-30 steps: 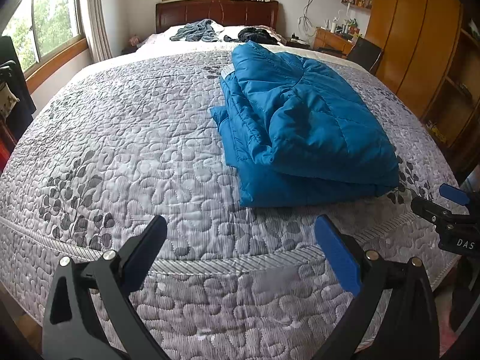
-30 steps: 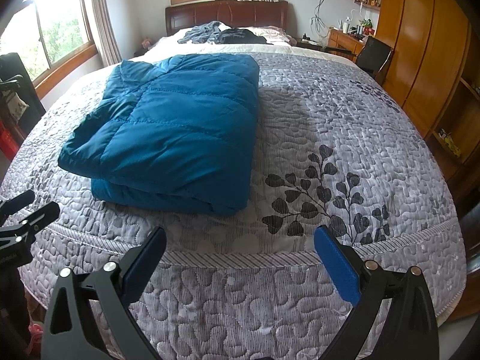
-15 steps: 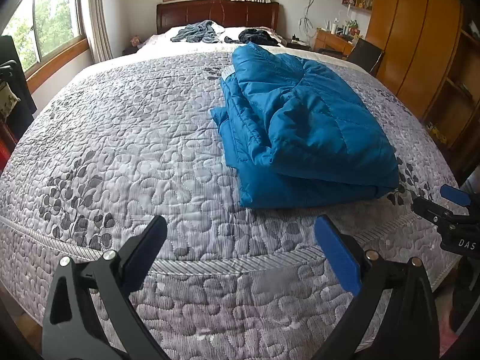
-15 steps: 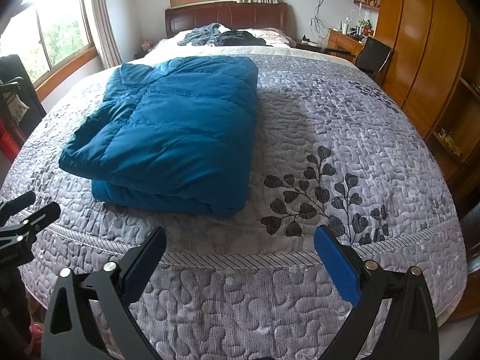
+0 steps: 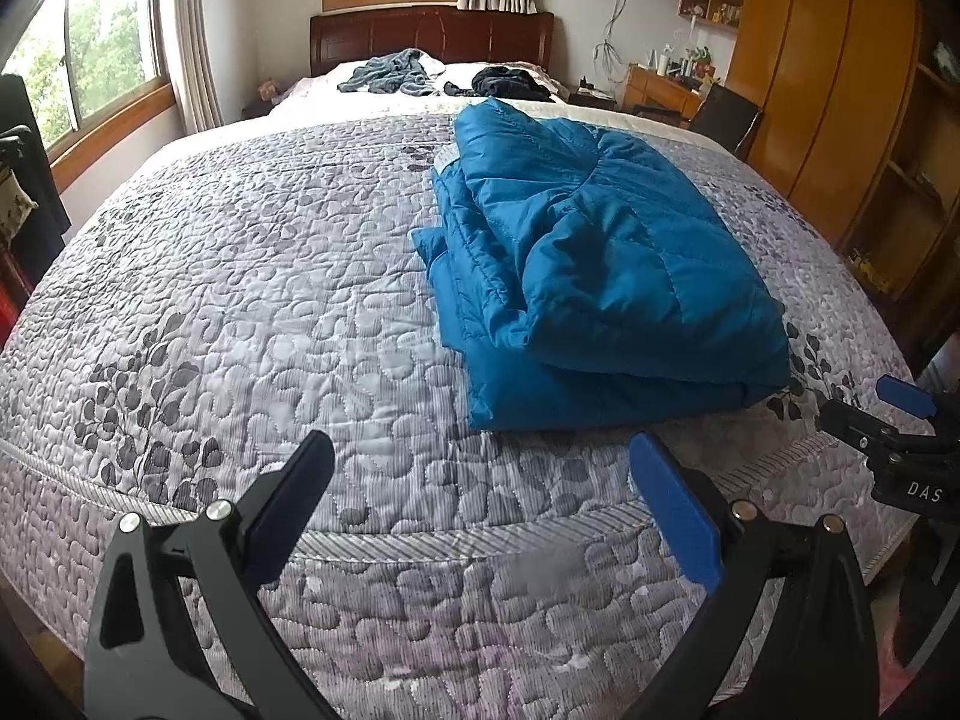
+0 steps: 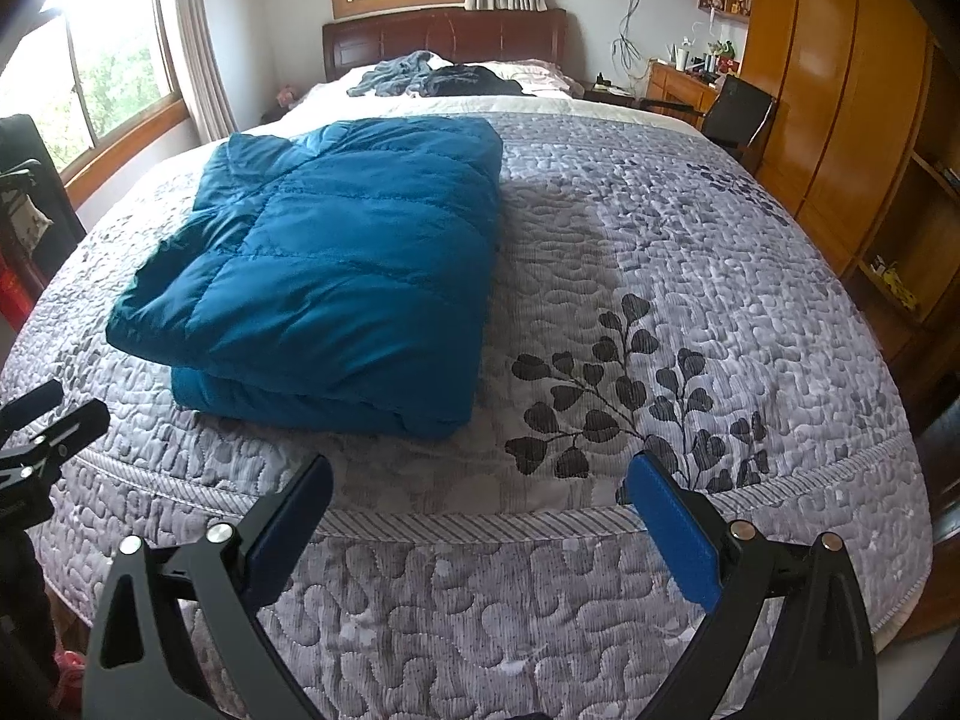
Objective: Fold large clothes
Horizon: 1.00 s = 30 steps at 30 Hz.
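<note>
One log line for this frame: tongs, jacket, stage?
left tongs open, empty | right tongs open, empty | jacket folded on bed, untouched | stage: fold looks done

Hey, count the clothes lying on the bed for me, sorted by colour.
Blue: 1, the folded jacket near the foot of the bed
Grey: 1, a crumpled garment by the pillows
Black: 1, a crumpled garment beside it
Total: 3
</note>
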Available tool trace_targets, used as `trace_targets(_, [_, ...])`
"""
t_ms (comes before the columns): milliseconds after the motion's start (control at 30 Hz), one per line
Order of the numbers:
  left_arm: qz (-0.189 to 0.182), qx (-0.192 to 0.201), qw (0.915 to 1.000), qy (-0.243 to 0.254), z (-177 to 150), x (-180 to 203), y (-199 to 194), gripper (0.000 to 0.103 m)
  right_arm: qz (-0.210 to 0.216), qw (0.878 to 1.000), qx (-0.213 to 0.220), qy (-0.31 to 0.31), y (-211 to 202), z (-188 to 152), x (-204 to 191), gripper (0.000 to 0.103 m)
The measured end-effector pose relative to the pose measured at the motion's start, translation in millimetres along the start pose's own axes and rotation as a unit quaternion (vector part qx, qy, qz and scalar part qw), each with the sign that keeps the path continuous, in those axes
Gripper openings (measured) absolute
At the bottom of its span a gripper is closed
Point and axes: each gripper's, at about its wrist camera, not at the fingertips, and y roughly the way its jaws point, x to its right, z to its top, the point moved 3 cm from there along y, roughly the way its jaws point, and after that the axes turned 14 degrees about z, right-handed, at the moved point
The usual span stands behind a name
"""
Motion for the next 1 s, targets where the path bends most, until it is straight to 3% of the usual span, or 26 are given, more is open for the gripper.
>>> trace_targets(1000, [0.001, -0.001, 1.0000, 0.000, -0.9, -1.9, 1.7, 0.098, 0.001, 1.000, 0.004, -0.017, 3.9, 4.3, -8.0, 0.099])
